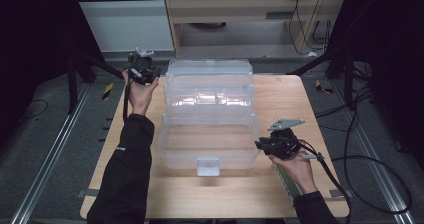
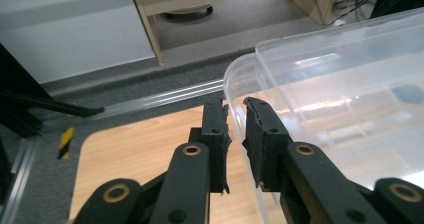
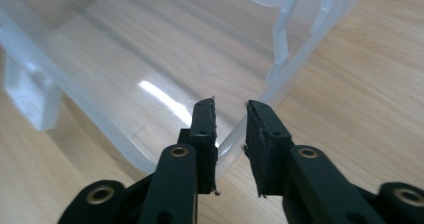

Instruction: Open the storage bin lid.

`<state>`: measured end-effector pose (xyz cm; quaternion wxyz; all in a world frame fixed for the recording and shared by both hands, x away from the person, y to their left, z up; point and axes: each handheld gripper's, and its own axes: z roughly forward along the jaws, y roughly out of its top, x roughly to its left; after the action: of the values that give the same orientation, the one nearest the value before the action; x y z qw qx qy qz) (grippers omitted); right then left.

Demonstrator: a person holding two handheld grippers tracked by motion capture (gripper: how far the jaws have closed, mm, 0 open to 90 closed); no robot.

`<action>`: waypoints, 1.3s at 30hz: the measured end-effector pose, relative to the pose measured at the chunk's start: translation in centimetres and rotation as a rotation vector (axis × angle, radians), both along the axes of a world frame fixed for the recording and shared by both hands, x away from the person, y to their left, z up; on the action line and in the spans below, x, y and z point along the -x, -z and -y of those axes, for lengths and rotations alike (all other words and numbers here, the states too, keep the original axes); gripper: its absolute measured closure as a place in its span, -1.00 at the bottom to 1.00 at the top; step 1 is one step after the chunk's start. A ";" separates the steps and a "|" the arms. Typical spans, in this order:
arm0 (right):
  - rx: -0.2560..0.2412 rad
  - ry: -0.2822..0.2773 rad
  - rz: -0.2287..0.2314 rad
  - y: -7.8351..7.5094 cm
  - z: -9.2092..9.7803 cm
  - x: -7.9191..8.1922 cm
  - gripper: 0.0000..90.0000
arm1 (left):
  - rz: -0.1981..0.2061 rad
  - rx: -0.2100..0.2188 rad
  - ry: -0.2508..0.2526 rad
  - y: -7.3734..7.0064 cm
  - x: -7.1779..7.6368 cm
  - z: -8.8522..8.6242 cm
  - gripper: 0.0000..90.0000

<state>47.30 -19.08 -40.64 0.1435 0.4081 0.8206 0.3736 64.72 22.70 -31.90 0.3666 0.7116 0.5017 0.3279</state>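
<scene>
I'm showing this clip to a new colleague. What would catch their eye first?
A big clear plastic box stands open mid-table, its lid tipped back. The left gripper hangs at the lid's far-left corner, the right gripper at the box's near-right corner; each one's jaws stand slightly apart.

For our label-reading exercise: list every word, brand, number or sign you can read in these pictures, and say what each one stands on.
No readable text in these pictures.
The clear plastic box, its white latch and the wooden table show no writing.
The green strip under the right hand carries marks too small and blurred to read.
The yellow-and-black striped tape on the floor is a warning pattern, without words.
</scene>
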 end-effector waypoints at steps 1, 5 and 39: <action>0.004 -0.003 0.004 0.0 0.0 0.0 0.65 | -0.002 -0.001 0.010 0.0 0.5 -0.3 0.72; 0.003 -0.005 0.003 0.0 0.0 0.0 0.65 | 0.016 0.043 0.055 -0.1 3.3 -1.5 0.61; -0.003 0.000 -0.002 0.0 0.0 0.0 0.64 | -0.141 -0.007 0.262 7.4 16.3 -1.9 0.38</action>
<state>47.32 -19.11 -40.66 0.1421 0.4086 0.8203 0.3743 48.43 24.65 -39.26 0.3675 0.7935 0.4279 0.2285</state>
